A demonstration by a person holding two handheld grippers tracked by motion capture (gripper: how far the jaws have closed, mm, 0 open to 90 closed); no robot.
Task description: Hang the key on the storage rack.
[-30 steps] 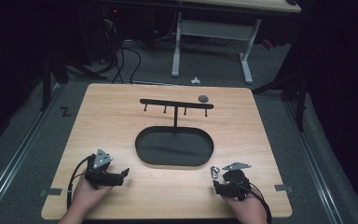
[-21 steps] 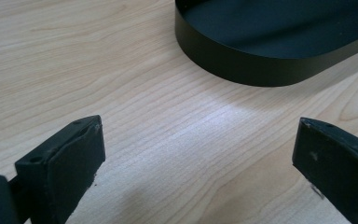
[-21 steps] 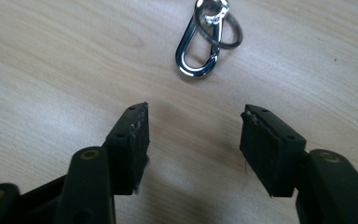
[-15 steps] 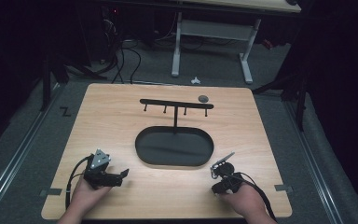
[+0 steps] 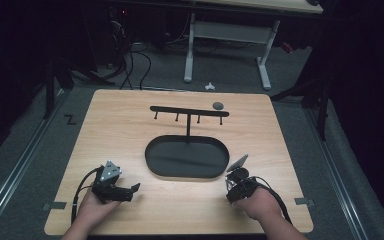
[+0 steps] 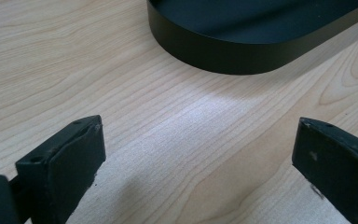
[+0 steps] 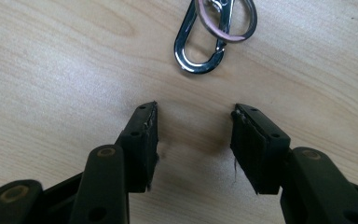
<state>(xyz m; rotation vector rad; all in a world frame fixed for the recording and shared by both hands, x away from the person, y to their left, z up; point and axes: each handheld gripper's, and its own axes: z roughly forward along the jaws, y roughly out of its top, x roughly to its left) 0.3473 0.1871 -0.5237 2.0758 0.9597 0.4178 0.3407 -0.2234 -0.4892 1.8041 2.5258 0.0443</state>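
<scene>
My right tool [image 7: 193, 109] stands wide, empty, the carabiner [image 7: 200, 44] on bare bench [image 5: 130, 125] just past its tips. My left tool [image 6: 196, 140], also wide, faces the black oval tray [image 6: 261, 42]; open wood lies between.

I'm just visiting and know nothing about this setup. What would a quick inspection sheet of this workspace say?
Surface: wooden table, bare grain.
Job's things: black hook rack rising from an oval base; silver carabiner with a ring ahead of the right gripper.
Clutter: small grey object near the far edge.
Grippers: left gripper open, empty; right open, empty.
Cables: one trails from each gripper.
Surroundings: dark floor, desk legs, floor cables.
</scene>
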